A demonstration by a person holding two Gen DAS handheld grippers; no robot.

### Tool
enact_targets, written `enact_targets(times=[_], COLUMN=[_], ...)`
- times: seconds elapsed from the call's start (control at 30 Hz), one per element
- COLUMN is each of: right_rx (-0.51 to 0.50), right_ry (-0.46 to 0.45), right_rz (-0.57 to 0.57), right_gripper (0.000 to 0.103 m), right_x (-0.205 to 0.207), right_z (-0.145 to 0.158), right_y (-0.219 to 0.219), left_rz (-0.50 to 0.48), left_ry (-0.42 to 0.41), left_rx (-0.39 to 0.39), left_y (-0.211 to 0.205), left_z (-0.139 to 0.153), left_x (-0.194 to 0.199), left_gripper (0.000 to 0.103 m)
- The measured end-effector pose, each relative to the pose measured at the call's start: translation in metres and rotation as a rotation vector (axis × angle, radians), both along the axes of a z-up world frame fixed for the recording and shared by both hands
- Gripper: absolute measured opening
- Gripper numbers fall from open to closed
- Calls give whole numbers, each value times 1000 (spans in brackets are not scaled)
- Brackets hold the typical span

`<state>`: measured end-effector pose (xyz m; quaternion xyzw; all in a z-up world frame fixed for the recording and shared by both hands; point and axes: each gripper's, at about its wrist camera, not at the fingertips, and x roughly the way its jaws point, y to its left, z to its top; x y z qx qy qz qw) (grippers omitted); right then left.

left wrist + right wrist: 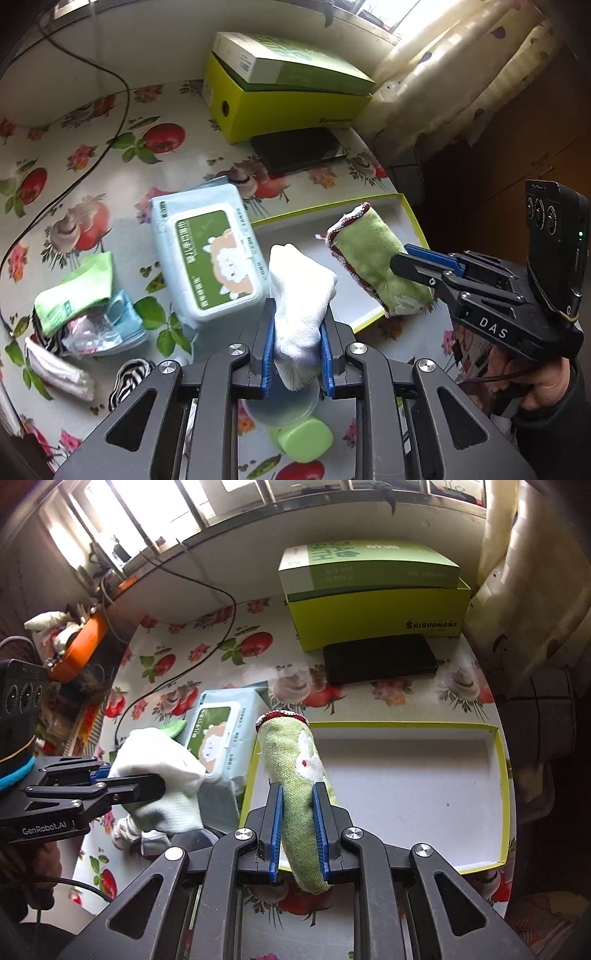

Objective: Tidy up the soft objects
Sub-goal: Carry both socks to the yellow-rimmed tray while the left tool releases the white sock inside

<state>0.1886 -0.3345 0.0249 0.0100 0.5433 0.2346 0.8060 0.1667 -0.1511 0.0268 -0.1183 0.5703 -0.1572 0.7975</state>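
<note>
Left gripper pinches white cloth beside tray rim.

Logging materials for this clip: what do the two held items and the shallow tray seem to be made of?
White sock: knitted fabric, fine mesh texture, matte. Green rolled cloth: woven towel-like fabric, visible weave, red stitched edging. Tray: likely cardboard, a thin-walled box lid, yellow-green outside, plain white inside.

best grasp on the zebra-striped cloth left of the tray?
Pinch the zebra-striped cloth across its raised middle hump, coming straight down from above. It lies crumpled on the table, free on its near side. Both grippers are full now.
</note>
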Motion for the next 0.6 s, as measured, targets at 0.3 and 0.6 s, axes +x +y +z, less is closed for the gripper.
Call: enact_targets(times=[0.3,0.6], right_rx=[9,10], right_ry=[49,91], right_rz=[-70,-94], right_gripper=[15,15], right_x=[6,11], right_z=[-26,-45], right_y=[-27,-35], left_rz=[-81,-58], left_ry=[62,101], left_rx=[51,78], left_y=[-45,-55], left_z=[-36,-65], left_x=[45,77], left_gripper=[22,28])
